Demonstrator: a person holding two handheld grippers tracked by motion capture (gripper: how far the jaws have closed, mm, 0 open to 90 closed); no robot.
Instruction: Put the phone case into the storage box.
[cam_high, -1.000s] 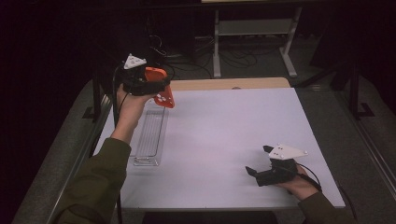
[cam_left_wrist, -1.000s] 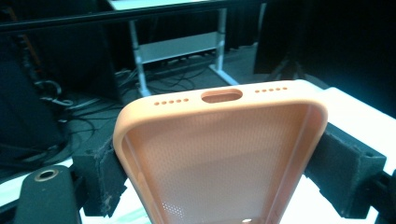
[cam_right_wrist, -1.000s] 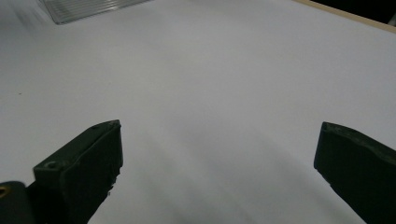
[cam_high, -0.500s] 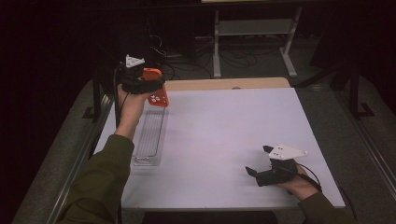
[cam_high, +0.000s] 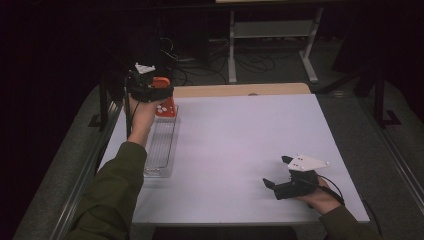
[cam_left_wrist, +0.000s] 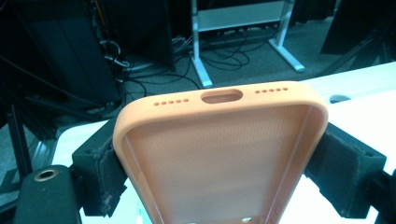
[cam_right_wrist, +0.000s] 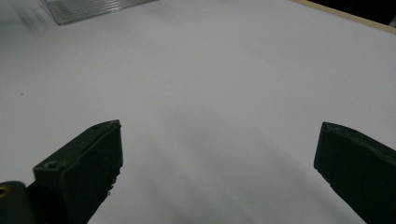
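An orange phone case (cam_high: 164, 102) (cam_left_wrist: 219, 154) is held above the far end of a clear ribbed tray (cam_high: 161, 147) at the table's left. My left gripper (cam_high: 150, 90) (cam_left_wrist: 219, 163) is shut on the case, its black pads (cam_left_wrist: 100, 168) pressing both long sides. The case's open inside faces the camera in the left gripper view, with the port cut-out at the top. My right gripper (cam_high: 272, 186) (cam_right_wrist: 219, 163) rests near the front right of the white table (cam_high: 250, 140), open, with bare table between its fingers (cam_right_wrist: 84, 163).
A corner of the clear tray (cam_right_wrist: 93, 9) lies at the far left in the right gripper view. A wooden strip (cam_high: 240, 90) runs along the table's far edge. Beyond it stand a metal frame (cam_high: 270, 45) and loose cables (cam_high: 195, 65) on the floor.
My left gripper has carried the orange case a little toward the far left, and lower over the tray's far end. The right gripper has stayed put.
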